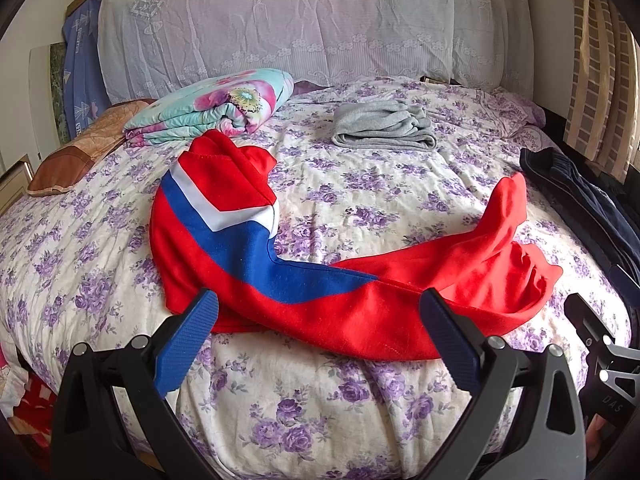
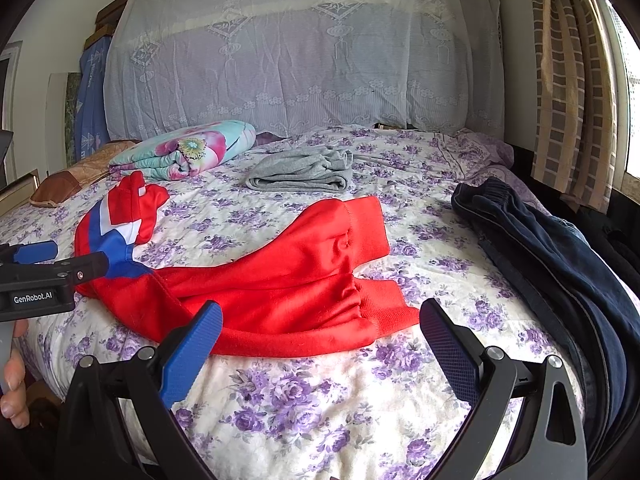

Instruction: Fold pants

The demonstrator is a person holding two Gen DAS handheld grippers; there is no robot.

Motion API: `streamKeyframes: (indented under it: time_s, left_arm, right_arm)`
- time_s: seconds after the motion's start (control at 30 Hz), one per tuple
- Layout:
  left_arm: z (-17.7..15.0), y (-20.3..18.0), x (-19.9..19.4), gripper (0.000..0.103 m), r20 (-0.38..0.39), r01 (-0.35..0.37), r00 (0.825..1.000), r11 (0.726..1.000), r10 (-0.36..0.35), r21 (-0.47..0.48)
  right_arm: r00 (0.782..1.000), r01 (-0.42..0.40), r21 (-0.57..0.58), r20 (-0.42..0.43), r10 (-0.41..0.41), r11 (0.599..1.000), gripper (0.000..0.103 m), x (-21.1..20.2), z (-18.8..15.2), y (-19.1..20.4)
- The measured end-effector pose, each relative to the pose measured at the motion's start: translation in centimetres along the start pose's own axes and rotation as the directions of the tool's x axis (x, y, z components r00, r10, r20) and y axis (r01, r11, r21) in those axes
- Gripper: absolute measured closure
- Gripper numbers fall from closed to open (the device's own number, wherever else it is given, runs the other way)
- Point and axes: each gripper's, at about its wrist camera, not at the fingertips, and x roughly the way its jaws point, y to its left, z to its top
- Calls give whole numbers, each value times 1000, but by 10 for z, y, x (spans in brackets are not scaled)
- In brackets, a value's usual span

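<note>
Nearest the cameras, the left gripper (image 1: pixel 318 344) and the right gripper (image 2: pixel 320 344) both hover over the bed's flowered sheet (image 2: pixel 304 396) with their blue-padded jaws spread wide, holding nothing. From the right wrist view, the left gripper's body reads "GenRobot.AI"; from the left wrist view, the right gripper's frame shows "DAS". Just beyond the fingertips lie the red pants (image 1: pixel 352 304) with blue and white bands, crumpled and unfolded. Dark pants (image 2: pixel 560 264) lie to the right. Farther back sit folded grey pants (image 1: pixel 384 128) and a floral quilt (image 1: pixel 216 104).
</note>
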Motion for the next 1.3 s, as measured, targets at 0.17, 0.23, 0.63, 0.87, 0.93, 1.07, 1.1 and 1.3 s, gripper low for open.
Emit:
streamKeyframes:
  time_s: [0.17, 0.23, 0.63, 0.87, 0.93, 1.07, 1.1, 1.3]
  left_arm:
    - [-1, -1, 0, 5, -2, 1, 1000, 1000, -1, 0]
    - [-2, -1, 0, 5, -3, 0, 1000, 1000, 0, 1]
    - [-9, 1, 14, 5, -23, 4, 1000, 1000, -4, -13]
    - [3, 36, 15, 5, -19, -52, 998, 998, 52, -21]
    - [15, 67, 19, 5, -35, -81, 996, 995, 79, -62]
    - [42, 144, 33, 5, -78, -130, 990, 972, 116, -198]
    - [46, 158, 35, 5, -85, -155, 987, 963, 139, -220]
    - [38, 205, 38, 5, -94, -152, 987, 933, 128, -326]
  right_arm:
    - [1000, 0, -1, 0, 0, 1000, 4, 0, -1, 1]
    - [1000, -1, 0, -1, 1, 1000, 4, 1, 0, 1]
    - [1000, -3, -11, -19, 2, 1000, 4, 9, -4, 4]
    - [995, -92, -40, -42, 90, 995, 4, 17, 11, 13]
    - [983, -177, -68, -51, 174, 982, 4, 21, 28, 23]
    - [929, -365, -102, -103, 355, 926, 4, 48, 86, 57]
    - [913, -402, -108, -123, 390, 909, 4, 59, 103, 70]
    - [829, -525, -131, -301, 471, 841, 9, 157, 180, 183]
